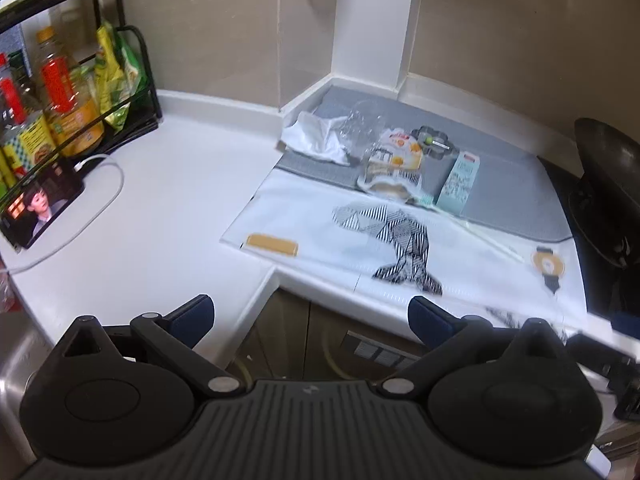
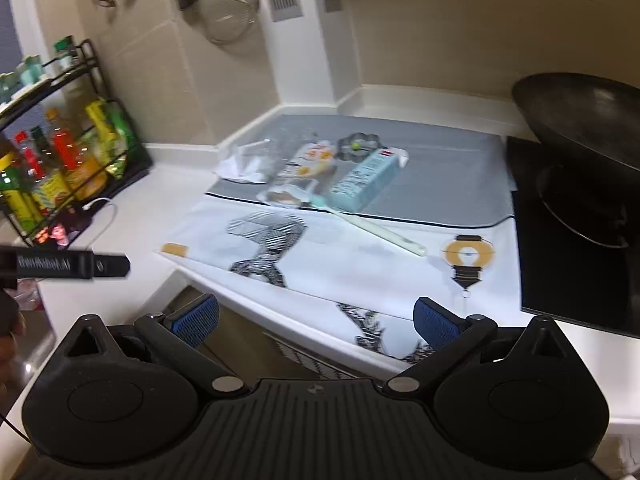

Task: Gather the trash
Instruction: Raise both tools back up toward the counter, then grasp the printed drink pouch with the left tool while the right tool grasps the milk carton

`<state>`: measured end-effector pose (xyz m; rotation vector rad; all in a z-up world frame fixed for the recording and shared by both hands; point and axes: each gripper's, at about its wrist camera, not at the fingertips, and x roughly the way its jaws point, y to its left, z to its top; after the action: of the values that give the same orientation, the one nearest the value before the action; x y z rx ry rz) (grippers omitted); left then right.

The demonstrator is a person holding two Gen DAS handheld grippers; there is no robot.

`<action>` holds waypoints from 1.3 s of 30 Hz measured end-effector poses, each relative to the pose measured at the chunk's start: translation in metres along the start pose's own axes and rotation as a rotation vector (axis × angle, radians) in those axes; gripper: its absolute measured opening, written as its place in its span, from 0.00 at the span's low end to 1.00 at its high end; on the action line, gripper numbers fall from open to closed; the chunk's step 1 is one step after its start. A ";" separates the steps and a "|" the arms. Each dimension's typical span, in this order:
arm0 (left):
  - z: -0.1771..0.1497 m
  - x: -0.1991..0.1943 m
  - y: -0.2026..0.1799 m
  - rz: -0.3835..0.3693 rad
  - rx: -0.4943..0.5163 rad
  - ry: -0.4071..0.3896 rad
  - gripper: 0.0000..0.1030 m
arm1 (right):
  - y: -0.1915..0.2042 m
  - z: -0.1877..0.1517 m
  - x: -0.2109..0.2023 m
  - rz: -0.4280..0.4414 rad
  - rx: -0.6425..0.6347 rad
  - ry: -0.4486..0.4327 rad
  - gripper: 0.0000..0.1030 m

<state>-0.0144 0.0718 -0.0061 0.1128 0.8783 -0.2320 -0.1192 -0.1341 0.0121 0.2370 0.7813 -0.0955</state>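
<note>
while both hover near the counter point(image 1: 160, 216) edge, left gripper point(image 1: 310, 322) and right gripper point(image 2: 316, 322) jaws wide, empty; trash pile point(image 1: 384, 160) far.

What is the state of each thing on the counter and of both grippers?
left gripper: open, empty
right gripper: open, empty
carton: lying on its side on the grey mat
white tissue: crumpled
clear plastic wrap: crumpled
food wrapper: opened, flattened
phone: screen on, cable plugged in
wok: tilted on the stove
</note>
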 end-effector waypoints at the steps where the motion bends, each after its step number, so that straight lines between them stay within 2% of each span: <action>1: 0.005 0.003 -0.002 -0.001 0.001 0.001 1.00 | -0.003 0.001 0.002 -0.009 0.007 0.004 1.00; 5: 0.029 0.019 -0.013 0.008 0.011 0.007 1.00 | -0.012 0.006 0.011 -0.044 0.026 0.011 1.00; 13: 0.078 0.059 -0.035 -0.033 -0.005 0.044 1.00 | -0.034 0.030 0.032 -0.081 0.038 -0.012 1.00; 22: 0.117 0.136 -0.064 -0.097 -0.021 0.127 1.00 | -0.059 0.054 0.094 -0.101 0.044 0.017 1.00; 25: 0.129 0.164 -0.070 -0.075 -0.024 0.127 1.00 | -0.067 0.067 0.120 -0.108 0.076 0.021 1.00; 30: 0.143 0.211 -0.088 -0.058 0.032 0.181 1.00 | -0.081 0.097 0.161 -0.132 0.188 0.012 1.00; 34: 0.149 0.246 -0.102 -0.028 0.081 0.222 1.00 | -0.087 0.120 0.194 -0.118 0.261 0.041 1.00; 39: 0.154 0.279 -0.109 -0.018 0.074 0.270 1.00 | -0.086 0.141 0.236 -0.114 0.305 0.088 1.00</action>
<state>0.2459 -0.1068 -0.1242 0.2083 1.1397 -0.2700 0.1296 -0.2513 -0.0737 0.4881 0.8666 -0.3148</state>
